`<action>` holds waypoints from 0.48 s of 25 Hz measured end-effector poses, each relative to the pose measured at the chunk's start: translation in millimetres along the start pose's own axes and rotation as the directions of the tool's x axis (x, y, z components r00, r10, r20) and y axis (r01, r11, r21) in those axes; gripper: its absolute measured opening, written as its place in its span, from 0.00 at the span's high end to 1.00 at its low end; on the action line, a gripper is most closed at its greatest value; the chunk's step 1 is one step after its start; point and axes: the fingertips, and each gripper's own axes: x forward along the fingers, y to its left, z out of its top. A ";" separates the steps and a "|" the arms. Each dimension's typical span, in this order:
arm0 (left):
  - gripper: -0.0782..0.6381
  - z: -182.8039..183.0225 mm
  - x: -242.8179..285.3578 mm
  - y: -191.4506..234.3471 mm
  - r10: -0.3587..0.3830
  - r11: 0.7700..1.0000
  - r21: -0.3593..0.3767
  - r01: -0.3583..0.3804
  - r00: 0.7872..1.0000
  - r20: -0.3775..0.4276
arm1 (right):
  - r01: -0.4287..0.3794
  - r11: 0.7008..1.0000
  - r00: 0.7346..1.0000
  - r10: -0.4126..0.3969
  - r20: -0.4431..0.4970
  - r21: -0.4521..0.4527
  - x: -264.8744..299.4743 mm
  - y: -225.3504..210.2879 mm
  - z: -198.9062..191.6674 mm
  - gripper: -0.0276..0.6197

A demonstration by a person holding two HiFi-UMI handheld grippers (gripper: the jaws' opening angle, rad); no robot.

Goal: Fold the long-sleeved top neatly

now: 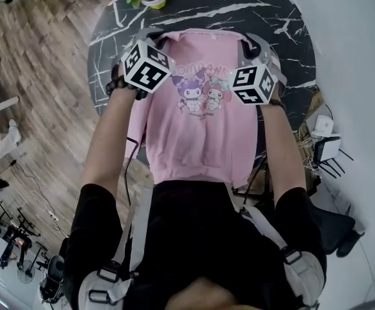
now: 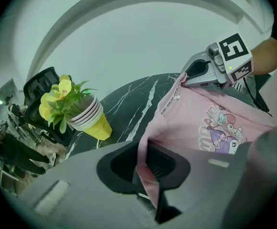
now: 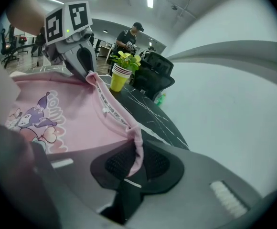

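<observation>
**Head view: pink top held by both shoulders over the table**

Nearest me, the pink long-sleeved top (image 1: pixel 197 134) drapes limp over the black marble table (image 1: pixel 107 37). My left gripper (image 2: pixel 148 168) is clamped on one shoulder edge and my right gripper (image 3: pixel 133 159) on the other. I judge the top light, soft and floppy, so the shoulders suit. Only the gripper views show fabric pinched between pads; only the head view shows the hem. Farthest off stands a yellow flower pot (image 2: pixel 93 123).

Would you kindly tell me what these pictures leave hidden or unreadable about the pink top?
- Sleeves: head view, the person's forearms cover both sides of the pink top.
- Print on the neck tape: right gripper view, too small to read.
- Table near edge: head view, hidden under the top and the person's torso.
</observation>
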 end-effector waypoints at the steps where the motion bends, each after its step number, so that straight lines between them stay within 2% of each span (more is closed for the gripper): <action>1: 0.82 -2.1 1.4 1.6 0.003 1.000 -0.017 -0.003 1.000 -0.004 | -0.017 1.000 1.000 0.017 -0.005 0.009 2.3 1.0 -1.5 0.87; 4: 0.74 -9.0 2.9 9.4 0.026 0.998 -0.050 -0.028 0.999 -0.023 | -0.074 0.996 0.997 0.075 -0.008 0.058 5.0 3.6 -2.3 0.72; 6: 0.73 -12.7 2.9 12.5 0.031 0.997 -0.067 -0.033 0.999 -0.035 | -0.095 0.992 0.995 0.095 -0.001 0.084 3.7 4.2 -2.1 0.69; 9: 0.64 -17.7 2.1 11.5 0.021 0.995 -0.093 -0.026 0.998 -0.054 | -0.122 0.984 0.992 0.124 -0.008 0.128 1.7 6.5 -7.7 0.65; 12: 0.64 -19.0 -2.5 8.5 0.019 0.993 -0.119 -0.025 0.999 -0.050 | -0.168 0.970 0.985 0.172 -0.011 0.176 -0.7 13.6 -12.0 0.59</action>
